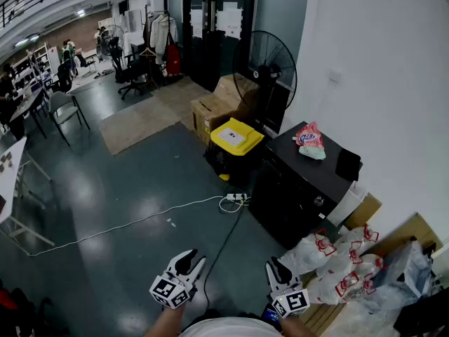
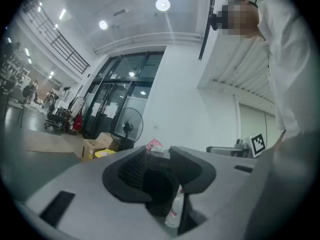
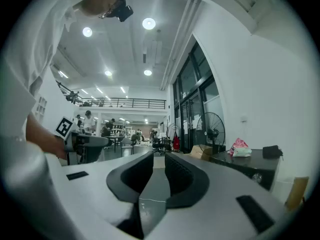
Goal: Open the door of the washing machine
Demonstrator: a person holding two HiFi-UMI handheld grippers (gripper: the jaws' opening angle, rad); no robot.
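Observation:
A black washing machine (image 1: pixel 298 188) stands against the white wall at the right, with a pink bag (image 1: pixel 309 137) and a dark pouch (image 1: pixel 348 164) on its top. Its door looks closed. Both grippers are held level at the bottom of the head view, well short of the machine. My left gripper (image 1: pixel 192 260) is open with nothing between its jaws. In the left gripper view the left gripper (image 2: pixel 159 159) faces the machine (image 2: pixel 160 153). My right gripper (image 1: pixel 274 265) has its jaws slightly apart and empty. The right gripper view shows the right gripper (image 3: pixel 159 165) with the machine (image 3: pixel 250 165) at its right.
A yellow-lidded bin (image 1: pixel 236 137), cardboard boxes (image 1: pixel 219 104) and a standing fan (image 1: pixel 268 62) sit beyond the machine. A cable with a power strip (image 1: pixel 234 198) lies on the floor. Several tied white bags (image 1: pixel 337 258) are heaped at the lower right.

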